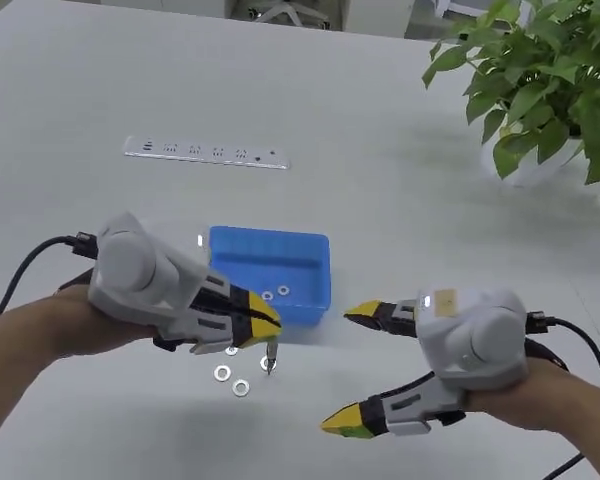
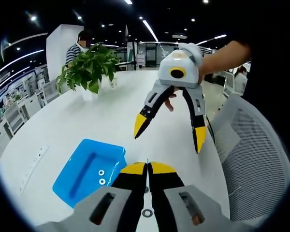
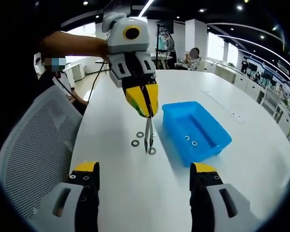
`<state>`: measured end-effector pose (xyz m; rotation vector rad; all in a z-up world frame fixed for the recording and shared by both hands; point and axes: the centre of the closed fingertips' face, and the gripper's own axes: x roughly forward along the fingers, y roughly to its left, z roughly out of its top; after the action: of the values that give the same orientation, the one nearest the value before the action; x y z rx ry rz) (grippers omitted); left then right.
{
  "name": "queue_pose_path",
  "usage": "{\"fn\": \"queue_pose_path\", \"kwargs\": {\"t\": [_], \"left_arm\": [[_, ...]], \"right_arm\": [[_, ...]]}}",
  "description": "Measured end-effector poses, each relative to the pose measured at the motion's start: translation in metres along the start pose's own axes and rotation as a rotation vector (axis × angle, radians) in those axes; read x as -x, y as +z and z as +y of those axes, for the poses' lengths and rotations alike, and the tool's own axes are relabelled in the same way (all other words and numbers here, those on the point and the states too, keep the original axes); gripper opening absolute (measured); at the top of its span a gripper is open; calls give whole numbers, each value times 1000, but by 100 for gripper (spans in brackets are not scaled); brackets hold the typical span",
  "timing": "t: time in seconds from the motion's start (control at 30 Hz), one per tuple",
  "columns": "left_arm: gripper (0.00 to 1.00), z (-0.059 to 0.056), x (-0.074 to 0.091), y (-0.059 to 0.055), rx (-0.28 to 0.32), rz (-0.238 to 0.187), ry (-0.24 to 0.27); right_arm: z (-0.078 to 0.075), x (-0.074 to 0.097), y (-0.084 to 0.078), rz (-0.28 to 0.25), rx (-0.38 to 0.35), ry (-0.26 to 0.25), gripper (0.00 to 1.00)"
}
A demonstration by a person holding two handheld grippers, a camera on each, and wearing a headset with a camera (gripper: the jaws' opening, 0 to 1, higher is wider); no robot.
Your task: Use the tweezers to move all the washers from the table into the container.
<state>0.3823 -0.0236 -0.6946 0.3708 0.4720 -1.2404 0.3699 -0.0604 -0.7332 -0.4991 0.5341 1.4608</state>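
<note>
The right gripper (image 1: 345,370) hangs released (idle) while the left gripper (image 1: 268,322), clenched on the tweezers (image 1: 269,362), probes washers (image 1: 223,373) lying on the tabletop (image 1: 430,200) beside the container (image 1: 270,238); flat washers could slip from the tips.

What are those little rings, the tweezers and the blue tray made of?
The washers look like metal: thin, silvery rings with a slight shine. The container looks like plastic: uniform bright blue, smooth, with rounded moulded corners. The tweezers seem metal too, slim and grey, though too small to be sure.
</note>
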Motion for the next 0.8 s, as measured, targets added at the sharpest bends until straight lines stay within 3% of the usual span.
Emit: {"fn": "queue_pose_path", "kwargs": {"t": [0.37, 0.8], "left_arm": [[5, 2, 1, -2, -27, 21, -16], [5, 1, 0, -2, -38, 34, -29]], "right_arm": [[-4, -25, 14, 13, 103, 55, 52], [-6, -53, 11, 52, 142, 105, 28]]}}
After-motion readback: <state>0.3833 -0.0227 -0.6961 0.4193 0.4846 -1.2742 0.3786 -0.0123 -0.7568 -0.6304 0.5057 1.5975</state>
